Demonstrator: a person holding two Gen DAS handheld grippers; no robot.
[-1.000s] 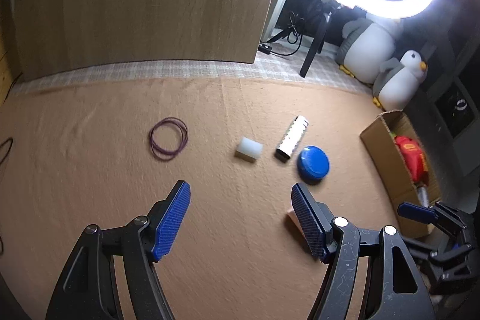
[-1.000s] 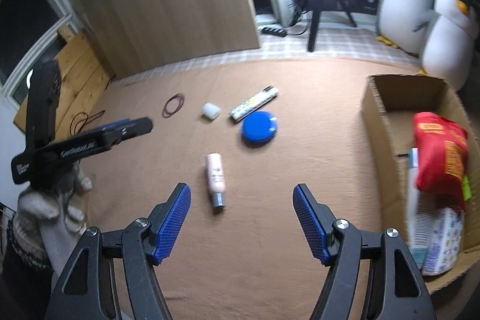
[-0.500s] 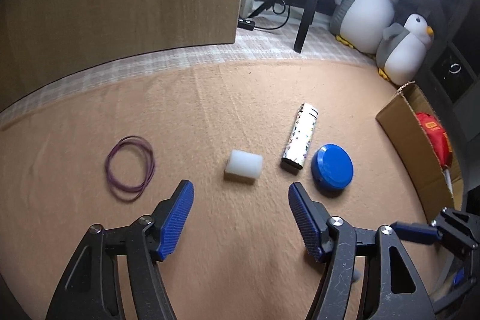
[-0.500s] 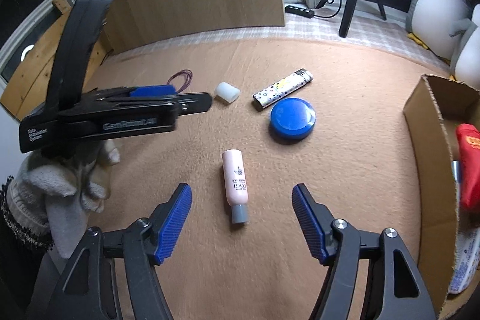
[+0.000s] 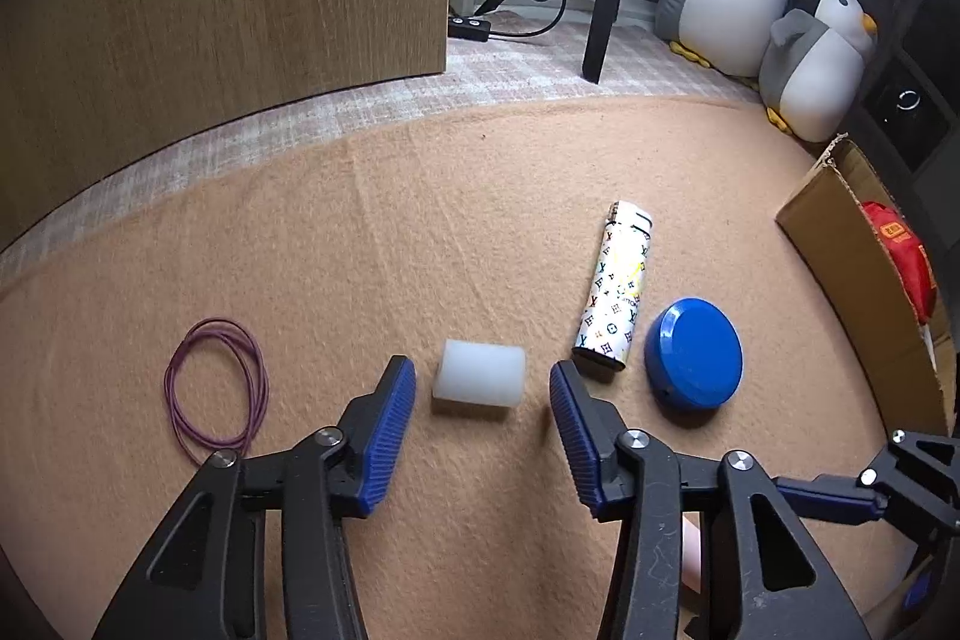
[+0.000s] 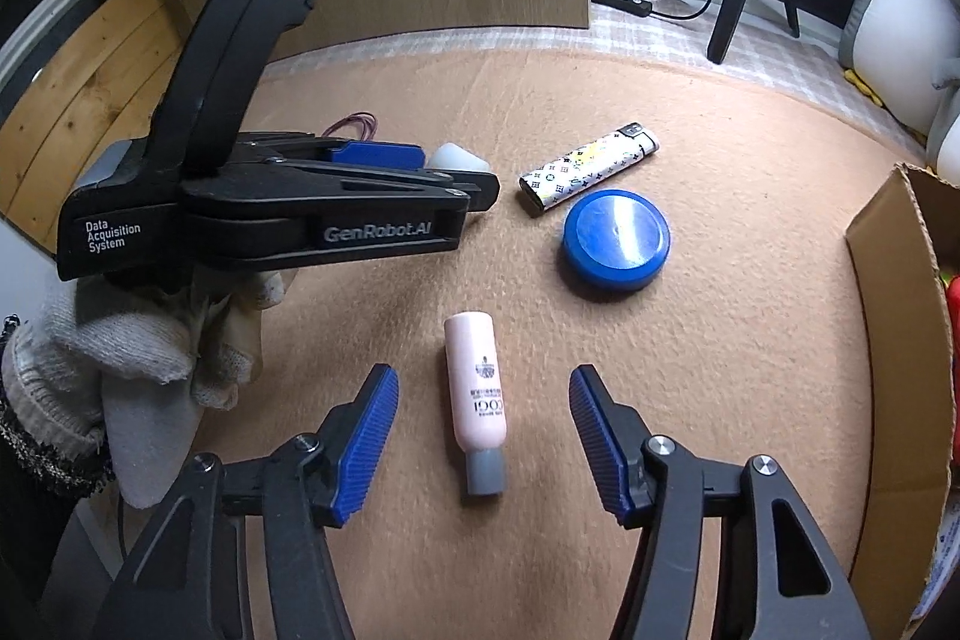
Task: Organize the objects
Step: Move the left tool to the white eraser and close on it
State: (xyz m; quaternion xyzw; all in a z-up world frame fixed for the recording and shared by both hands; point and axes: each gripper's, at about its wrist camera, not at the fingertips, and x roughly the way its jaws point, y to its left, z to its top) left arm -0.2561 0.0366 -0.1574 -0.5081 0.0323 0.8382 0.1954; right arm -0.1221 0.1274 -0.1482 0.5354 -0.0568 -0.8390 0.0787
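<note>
The left wrist camera looks forward and down along its fingers from low over the tan mat [image 5: 420, 232], close to the white foam cylinder [image 5: 479, 380]. The right wrist camera sits nearer the mat's near edge (slightly higher), facing the same way, close over the pink bottle [image 6: 475, 388]. Both views share the patterned lighter [image 5: 618, 292], blue round lid [image 5: 693, 361], and cardboard box [image 5: 864, 280].

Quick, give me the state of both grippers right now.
Left gripper: open, empty, jaws either side of the white block.
Right gripper: open, empty, pink bottle between its jaws.
</note>
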